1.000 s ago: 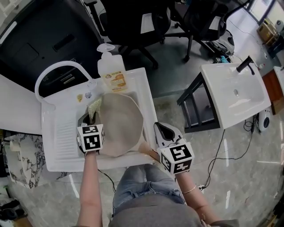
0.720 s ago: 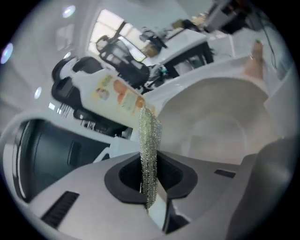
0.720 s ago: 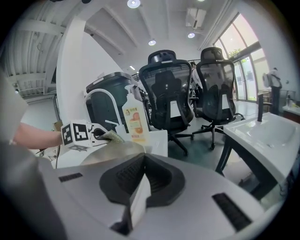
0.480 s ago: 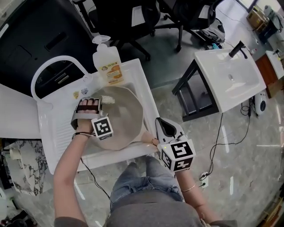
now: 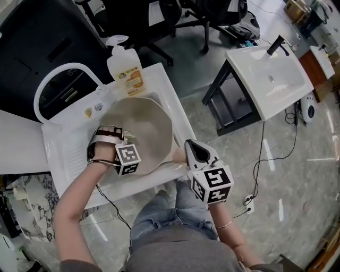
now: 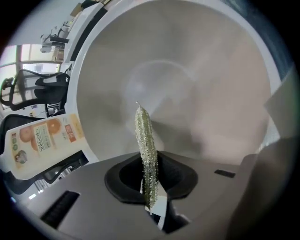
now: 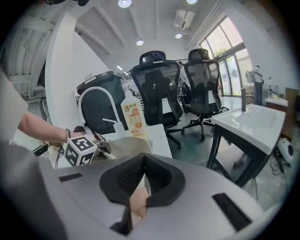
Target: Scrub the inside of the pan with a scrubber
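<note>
Scrubbing appears under way | left gripper (image 6: 149, 187) clenched on glittery green scrubber (image 6: 146, 154) just above pan (image 5: 146, 125) interior | right gripper (image 7: 140, 187) clamping handle (image 5: 178, 155) at pan's near edge | next: likely press scrubber down, sweep pan's floor

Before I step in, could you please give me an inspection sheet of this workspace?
Surface: white sink unit, wet or dry cannot be told.
Job's things: pan tilted in the basin; scrubber held over its inside, contact unclear.
Clutter: soap bottle on the back rim.
Grippers: left gripper shut on the scrubber; right gripper shut on the pan handle.
Cables: black cable across the floor at right.
Surroundings: second basin on a dark stand; office chairs behind.
</note>
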A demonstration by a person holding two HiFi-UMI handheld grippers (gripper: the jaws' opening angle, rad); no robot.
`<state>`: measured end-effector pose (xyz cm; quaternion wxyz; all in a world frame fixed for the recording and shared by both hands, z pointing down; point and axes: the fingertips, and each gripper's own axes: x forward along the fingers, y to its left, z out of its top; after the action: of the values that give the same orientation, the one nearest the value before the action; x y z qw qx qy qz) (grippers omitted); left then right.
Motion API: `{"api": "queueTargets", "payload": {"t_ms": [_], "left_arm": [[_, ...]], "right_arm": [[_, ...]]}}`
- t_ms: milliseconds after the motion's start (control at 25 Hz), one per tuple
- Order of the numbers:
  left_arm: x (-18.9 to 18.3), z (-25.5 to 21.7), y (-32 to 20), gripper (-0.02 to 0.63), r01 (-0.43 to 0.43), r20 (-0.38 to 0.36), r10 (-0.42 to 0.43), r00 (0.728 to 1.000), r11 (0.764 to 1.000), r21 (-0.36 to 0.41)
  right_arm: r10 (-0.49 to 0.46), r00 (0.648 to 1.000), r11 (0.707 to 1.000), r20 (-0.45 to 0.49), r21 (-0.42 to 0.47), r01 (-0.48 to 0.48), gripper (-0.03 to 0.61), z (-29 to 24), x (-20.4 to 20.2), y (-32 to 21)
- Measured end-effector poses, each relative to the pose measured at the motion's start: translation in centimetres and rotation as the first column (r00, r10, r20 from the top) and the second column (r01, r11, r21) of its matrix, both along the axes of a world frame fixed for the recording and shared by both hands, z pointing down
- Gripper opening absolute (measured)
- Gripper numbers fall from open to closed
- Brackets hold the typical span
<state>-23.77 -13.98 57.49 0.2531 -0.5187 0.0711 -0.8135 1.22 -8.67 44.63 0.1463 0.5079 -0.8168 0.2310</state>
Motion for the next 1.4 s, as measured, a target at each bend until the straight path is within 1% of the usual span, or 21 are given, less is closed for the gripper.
{"api": "queueTargets", "payload": {"t_ms": [120, 240, 400, 600, 680, 720, 800, 920, 1000, 1040, 1120, 1240, 1360, 1400], "left_arm": [[-0.4, 0.2, 2.1, 0.061, 0.066, 0.0, -0.067, 0.998, 0.992, -0.103], [-0.2, 0.3, 4.4, 0.061, 0.141, -0.016, -0.147, 0.989, 0.968, -0.206], [-0.1, 0.4, 6.9, 0.061, 0.176, 0.007, -0.182, 0.983, 0.936, -0.305], [1.2, 0.7, 9.7, 0.061, 0.231, 0.004, -0.254, 0.967, 0.873, -0.429], [2.1, 0.7, 10.4, 0.061, 0.253, -0.013, -0.294, 0.956, 0.842, -0.477], [2.7, 0.7, 10.8, 0.061, 0.267, -0.027, -0.324, 0.946, 0.822, -0.503], [3.9, 0.6, 11.4, 0.061, 0.298, -0.056, -0.394, 0.917, 0.773, -0.56], [5.5, 0.4, 12.1, 0.061, 0.331, -0.087, -0.494, 0.865, 0.693, -0.641], [6.6, 0.2, 12.1, 0.061, 0.346, -0.105, -0.56, 0.822, 0.637, -0.689], [7.2, 0.0, 12.1, 0.061, 0.351, -0.113, -0.594, 0.796, 0.606, -0.714], [8.5, -0.4, 12.0, 0.061, 0.358, -0.123, -0.666, 0.735, 0.537, -0.764], [10.3, -0.8, 11.7, 0.061, 0.364, -0.124, -0.768, 0.628, 0.431, -0.826], [12.2, -1.7, 11.7, 0.061, 0.317, -0.122, -0.841, 0.527, 0.328, -0.89], [12.8, -2.1, 11.6, 0.063, 0.294, -0.121, -0.857, 0.5, 0.3, -0.907]], "right_arm": [[0.008, 1.0, 1.0, -0.003, 0.005, -0.008, 0.011, -0.1, -0.2, 0.0], [0.012, 1.0, 1.0, -0.007, 0.012, -0.012, 0.011, -0.4, -0.4, 0.0], [0.012, 1.0, 1.0, -0.015, 0.014, -0.012, 0.011, -0.6, -0.4, -0.1], [0.008, 1.0, 1.0, -0.021, 0.015, -0.008, 0.011, -0.8, -0.5, -0.3], [0.003, 1.0, 1.0, -0.023, 0.017, -0.002, 0.011, -0.9, -0.5, -0.4], [0.0, 1.0, 1.0, -0.024, 0.017, 0.001, 0.011, -0.9, -0.5, -0.4], [-0.007, 1.0, 1.0, -0.026, 0.019, 0.007, 0.011, -1.0, -0.6, -0.5], [-0.015, 0.999, 1.0, -0.029, 0.022, 0.016, 0.011, -1.1, -0.6, -0.7], [-0.019, 0.999, 1.0, -0.03, 0.025, 0.019, 0.011, -1.2, -0.5, -0.9], [-0.02, 0.999, 0.999, -0.03, 0.026, 0.021, 0.011, -1.3, -0.5, -1.0], [-0.024, 0.999, 0.999, -0.03, 0.028, 0.025, 0.011, -1.4, -0.4, -1.2], [-0.033, 0.999, 0.999, -0.03, 0.027, 0.033, 0.011, -1.3, -0.3, -1.4], [-0.044, 0.999, 0.999, -0.031, 0.024, 0.045, 0.011, -1.2, -0.4, -1.5], [-0.048, 0.998, 0.999, -0.031, 0.023, 0.049, 0.011, -1.2, -0.4, -1.6]]}}
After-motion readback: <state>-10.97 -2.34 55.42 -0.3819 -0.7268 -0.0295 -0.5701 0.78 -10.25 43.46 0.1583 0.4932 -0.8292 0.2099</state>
